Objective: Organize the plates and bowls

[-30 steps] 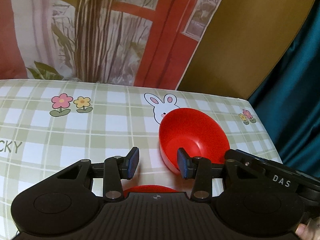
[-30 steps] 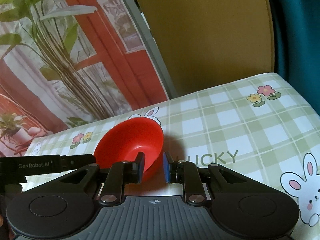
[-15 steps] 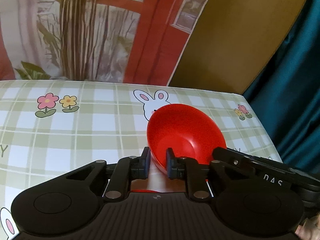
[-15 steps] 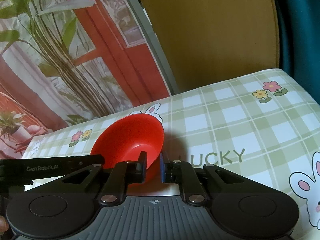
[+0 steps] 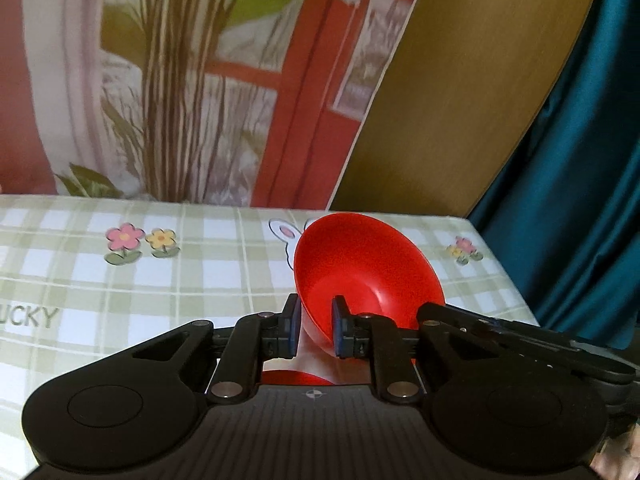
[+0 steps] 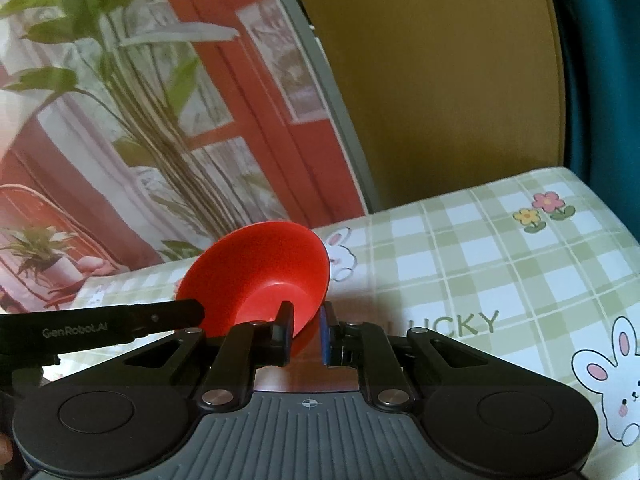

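Observation:
A red plastic bowl (image 5: 372, 264) is held up off the checked tablecloth by both grippers. My left gripper (image 5: 316, 330) is shut on the bowl's left rim, one pad inside and one outside. My right gripper (image 6: 306, 332) is shut on the opposite rim of the same bowl (image 6: 264, 276). The bowl tilts, its opening facing each camera. A second red piece (image 5: 296, 378) shows just below the left gripper's fingers, mostly hidden by the gripper body.
The table (image 6: 500, 264) carries a green checked cloth with rabbits, flowers and the word LUCKY. A printed backdrop with a plant and a red frame (image 5: 208, 92) stands behind it, beside a brown panel (image 5: 460, 92) and a teal curtain (image 5: 580, 200).
The left gripper closed from open onto the bowl's rim. Both grippers have since raised the bowl off the table, and it sits higher against the backdrop.

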The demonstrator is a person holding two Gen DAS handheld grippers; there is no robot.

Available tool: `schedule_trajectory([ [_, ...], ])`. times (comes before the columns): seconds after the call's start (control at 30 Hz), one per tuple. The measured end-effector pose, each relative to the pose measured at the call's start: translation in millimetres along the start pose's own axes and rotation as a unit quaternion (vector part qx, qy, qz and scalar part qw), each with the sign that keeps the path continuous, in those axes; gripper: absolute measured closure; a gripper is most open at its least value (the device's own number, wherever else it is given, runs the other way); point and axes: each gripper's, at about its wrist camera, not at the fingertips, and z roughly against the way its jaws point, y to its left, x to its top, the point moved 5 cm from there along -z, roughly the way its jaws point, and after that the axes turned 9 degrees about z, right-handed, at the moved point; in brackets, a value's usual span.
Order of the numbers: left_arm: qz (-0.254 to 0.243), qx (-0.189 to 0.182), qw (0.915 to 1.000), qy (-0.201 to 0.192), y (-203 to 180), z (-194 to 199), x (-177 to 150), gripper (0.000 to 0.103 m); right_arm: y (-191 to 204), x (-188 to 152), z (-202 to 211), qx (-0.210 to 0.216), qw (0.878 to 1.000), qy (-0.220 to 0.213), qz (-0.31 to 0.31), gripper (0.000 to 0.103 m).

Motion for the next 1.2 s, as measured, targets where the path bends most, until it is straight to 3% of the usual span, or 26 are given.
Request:
schedule_trajectory([
  [0.67, 0.014, 0.036, 0.9969, -0.069, 31, 138, 3, 0.086, 109, 10, 51, 0.069, 0.996, -0.03, 0.043, 0.09],
  [0.87, 0.011, 0.056, 0.9948, -0.085, 43, 173, 4, 0.086, 142, 7, 54, 0.096, 0.994, -0.018, 0.056, 0.089],
  [1.2, 0.03, 0.053, 0.9961, -0.063, 56, 169, -10, 0.086, 144, -5, 57, 0.094, 0.994, 0.002, 0.058, 0.089],
])
